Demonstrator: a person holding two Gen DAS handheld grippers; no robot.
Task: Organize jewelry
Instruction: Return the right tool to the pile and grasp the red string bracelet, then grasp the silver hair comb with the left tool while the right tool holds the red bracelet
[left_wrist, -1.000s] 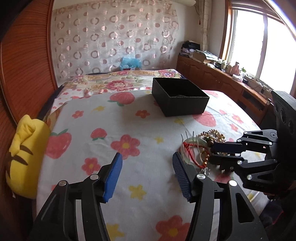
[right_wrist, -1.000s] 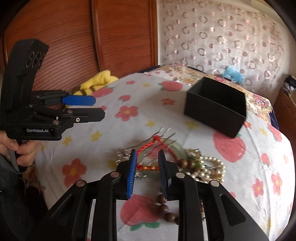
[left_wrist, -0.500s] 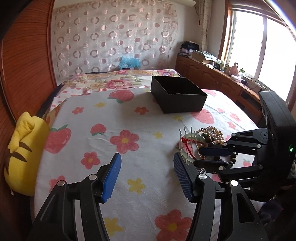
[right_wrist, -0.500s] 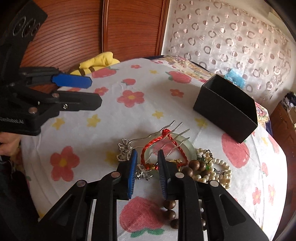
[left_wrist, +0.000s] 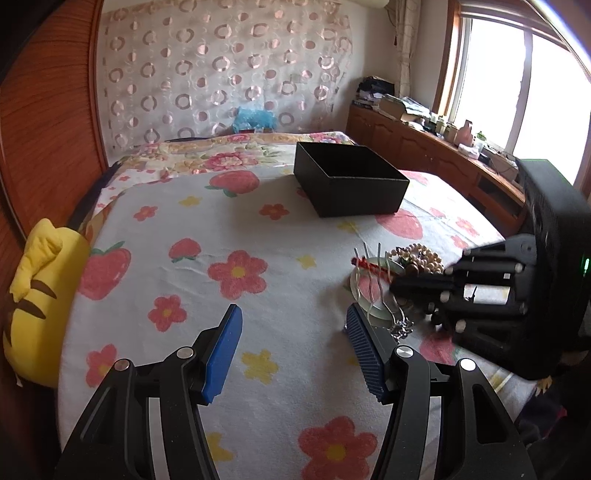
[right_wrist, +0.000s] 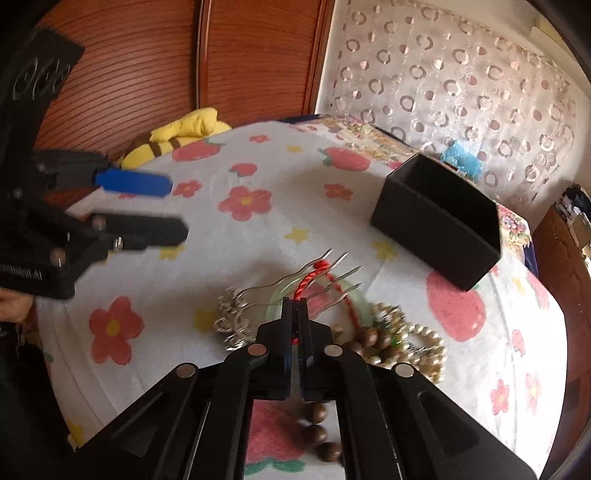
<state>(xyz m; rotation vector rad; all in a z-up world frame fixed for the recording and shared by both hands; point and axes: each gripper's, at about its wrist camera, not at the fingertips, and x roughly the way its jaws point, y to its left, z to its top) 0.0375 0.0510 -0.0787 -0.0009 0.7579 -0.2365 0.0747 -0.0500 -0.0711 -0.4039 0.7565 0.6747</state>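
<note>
One red cord (right_wrist: 310, 282), pinched by R gripper (right_wrist: 294, 308), runs twd box (right_wrist: 439, 218).

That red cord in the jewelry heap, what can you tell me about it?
The red cord is a thin, twisted rope-like string, bright red, seemingly knotted at its far end. It runs in a loop across a pale green bangle and over silver hairpins, at the edge of a heap of beads on the flowered bedspread. The right gripper is shut on it, pinching it between its fingertips.
</note>
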